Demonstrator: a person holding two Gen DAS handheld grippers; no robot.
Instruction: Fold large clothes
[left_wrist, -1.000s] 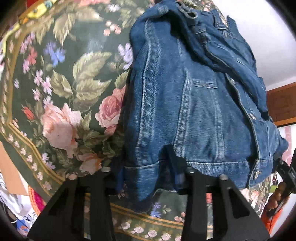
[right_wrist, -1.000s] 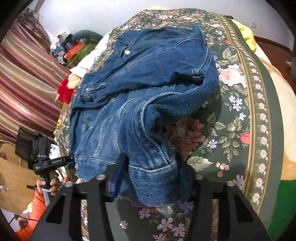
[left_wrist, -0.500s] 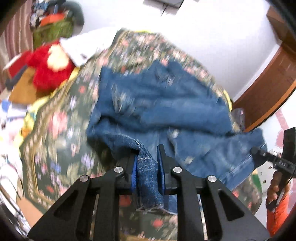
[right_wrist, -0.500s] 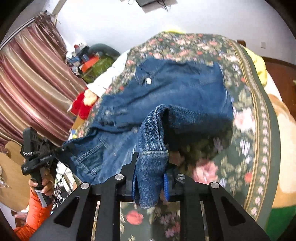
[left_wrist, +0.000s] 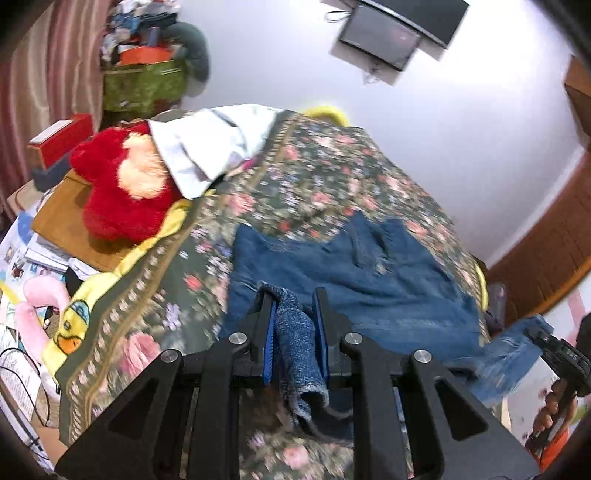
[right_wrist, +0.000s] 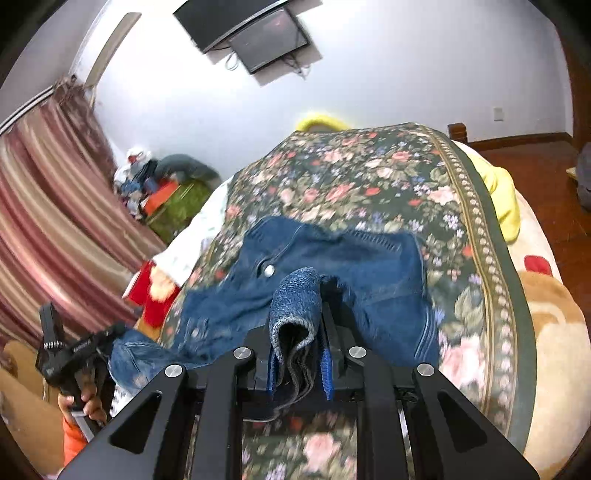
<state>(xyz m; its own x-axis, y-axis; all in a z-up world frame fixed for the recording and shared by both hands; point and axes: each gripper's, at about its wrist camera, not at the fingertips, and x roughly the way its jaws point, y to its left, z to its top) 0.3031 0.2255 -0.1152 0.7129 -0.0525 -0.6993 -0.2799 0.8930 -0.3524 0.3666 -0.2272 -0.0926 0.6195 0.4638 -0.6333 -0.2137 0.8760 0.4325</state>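
Left wrist view: my left claw (left_wrist: 293, 332) pinches the denim jacket (left_wrist: 369, 291) hem; my right claw (right_wrist: 299, 354) grips another bunch, raising both edges off the bed (right_wrist: 369, 184) at frame centre to fold.

Home bedroom. We note a bed under a floral bedspread (right_wrist: 373, 177), a striped curtain (right_wrist: 48, 206), a wall-mounted TV (right_wrist: 266, 40), a red plush toy (left_wrist: 122, 192) and a clutter pile (left_wrist: 147, 44) in the corner, wooden floor (right_wrist: 532, 166).
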